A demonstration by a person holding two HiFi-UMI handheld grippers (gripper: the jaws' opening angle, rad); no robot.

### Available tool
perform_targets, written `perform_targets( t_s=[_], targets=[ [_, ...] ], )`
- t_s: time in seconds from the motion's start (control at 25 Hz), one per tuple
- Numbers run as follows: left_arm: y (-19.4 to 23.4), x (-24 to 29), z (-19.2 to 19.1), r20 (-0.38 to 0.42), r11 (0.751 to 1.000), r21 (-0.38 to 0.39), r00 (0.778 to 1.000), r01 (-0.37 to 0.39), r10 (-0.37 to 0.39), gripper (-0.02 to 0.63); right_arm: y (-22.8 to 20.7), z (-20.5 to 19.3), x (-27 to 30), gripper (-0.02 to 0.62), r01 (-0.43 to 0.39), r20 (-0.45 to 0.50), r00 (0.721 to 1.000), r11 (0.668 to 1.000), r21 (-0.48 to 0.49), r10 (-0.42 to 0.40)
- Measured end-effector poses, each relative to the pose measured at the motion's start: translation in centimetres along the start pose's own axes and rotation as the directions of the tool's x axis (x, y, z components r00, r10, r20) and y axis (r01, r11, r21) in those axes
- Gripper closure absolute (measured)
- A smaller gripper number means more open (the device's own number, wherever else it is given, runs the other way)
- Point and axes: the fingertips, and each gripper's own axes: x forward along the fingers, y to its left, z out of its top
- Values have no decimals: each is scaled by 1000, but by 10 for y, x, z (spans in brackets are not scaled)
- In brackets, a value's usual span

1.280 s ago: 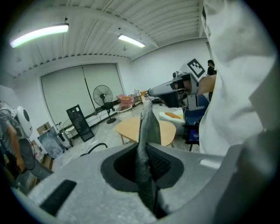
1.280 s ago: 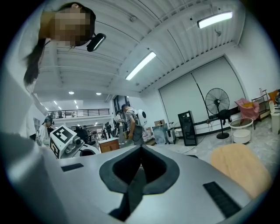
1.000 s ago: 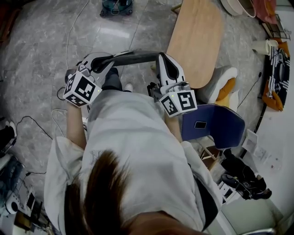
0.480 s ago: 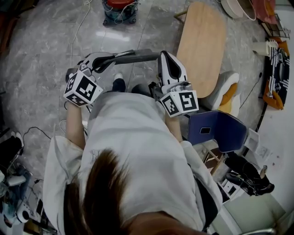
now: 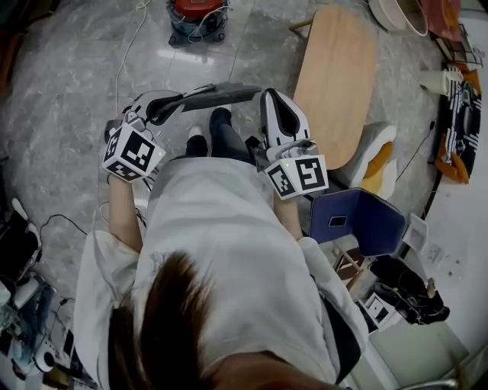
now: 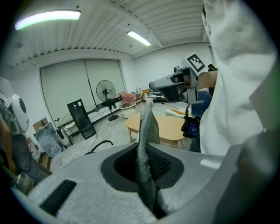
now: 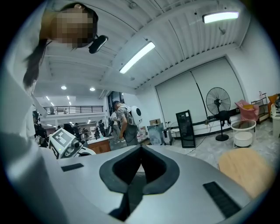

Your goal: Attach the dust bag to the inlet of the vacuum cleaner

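A flat grey dust bag (image 5: 217, 94) hangs stretched between my two grippers, in front of the person's body. My left gripper (image 5: 156, 107) is shut on its left end; in the left gripper view the grey cloth (image 6: 146, 148) stands edge-on between the closed jaws. My right gripper (image 5: 267, 97) is shut on the other end, and only a thin dark strip of the bag (image 7: 130, 194) shows in its view. The vacuum cleaner (image 5: 198, 14), red on top with a blue base, stands on the floor further ahead, apart from both grippers.
An oval wooden table (image 5: 335, 76) stands to the right of the path, a blue chair (image 5: 358, 221) behind it. Cables (image 5: 126, 53) trail over the marble floor at the left. A standing fan (image 7: 218, 103) and another person (image 7: 124, 122) are farther off.
The person has stepped forward, carrying the bag along in both grippers. The vacuum cleaner has come further into view at the top. Both grips are unchanged.
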Motion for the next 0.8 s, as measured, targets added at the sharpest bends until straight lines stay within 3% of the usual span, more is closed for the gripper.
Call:
perform_targets(
  t_s=[0.4, 0.8],
  targets=[
    [59, 64, 19, -36, 996, -65, 998, -57, 54, 568, -77, 14, 84, 594, -120, -22, 992, 993, 22, 120],
    [118, 103, 41, -50, 986, -57, 987, -154, 151, 568, -146, 28, 119, 594, -136, -13, 991, 990, 20, 137]
  ],
)
